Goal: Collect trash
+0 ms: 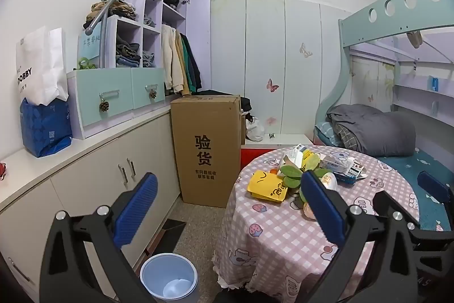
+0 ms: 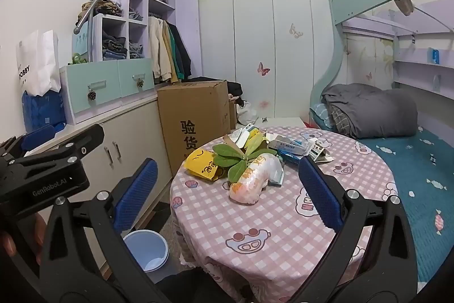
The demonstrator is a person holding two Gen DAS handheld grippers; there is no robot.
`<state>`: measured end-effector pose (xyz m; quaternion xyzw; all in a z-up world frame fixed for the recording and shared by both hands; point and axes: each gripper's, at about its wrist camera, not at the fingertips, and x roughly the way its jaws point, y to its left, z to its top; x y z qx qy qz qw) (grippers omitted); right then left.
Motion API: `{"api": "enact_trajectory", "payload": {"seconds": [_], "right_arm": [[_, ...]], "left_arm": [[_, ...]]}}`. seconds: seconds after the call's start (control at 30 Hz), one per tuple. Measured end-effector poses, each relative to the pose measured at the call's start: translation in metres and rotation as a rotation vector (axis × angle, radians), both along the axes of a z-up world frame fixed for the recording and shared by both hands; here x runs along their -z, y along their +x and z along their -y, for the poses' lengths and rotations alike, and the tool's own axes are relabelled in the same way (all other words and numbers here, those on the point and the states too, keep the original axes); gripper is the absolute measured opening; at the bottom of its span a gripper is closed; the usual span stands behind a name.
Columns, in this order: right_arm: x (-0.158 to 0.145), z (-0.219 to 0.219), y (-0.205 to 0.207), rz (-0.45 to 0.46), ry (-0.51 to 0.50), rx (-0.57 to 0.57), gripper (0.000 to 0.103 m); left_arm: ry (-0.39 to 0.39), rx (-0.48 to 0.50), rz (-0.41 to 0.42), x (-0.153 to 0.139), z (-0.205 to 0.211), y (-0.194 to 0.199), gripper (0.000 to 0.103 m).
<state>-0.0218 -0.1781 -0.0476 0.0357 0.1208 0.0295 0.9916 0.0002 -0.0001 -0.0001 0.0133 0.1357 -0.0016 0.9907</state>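
Right wrist view takes in the round table (image 2: pixel 283 232) in its pink checked cloth, with a heap of trash (image 2: pixel 255 158) near its far side: a yellow paper bag, green leaves, a crinkled white-and-orange wrapper, small cartons. A blue bin (image 2: pixel 147 249) stands on the floor beside the table. Nothing looks collected yet. Right gripper (image 2: pixel 227 189) and left gripper (image 1: pixel 227 206) both gape wide, holding nothing. I'd guess one must reach forward onto the wrapper next.
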Motion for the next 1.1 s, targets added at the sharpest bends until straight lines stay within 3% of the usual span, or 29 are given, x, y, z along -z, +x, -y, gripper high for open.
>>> {"api": "enact_trajectory", "payload": {"seconds": [1.1], "right_arm": [[0.0002, 0.0015, 0.0001, -0.007, 0.003, 0.0, 0.097]], "left_arm": [[0.005, 0.004, -0.003, 0.0002, 0.0025, -0.0006, 0.099]]}}
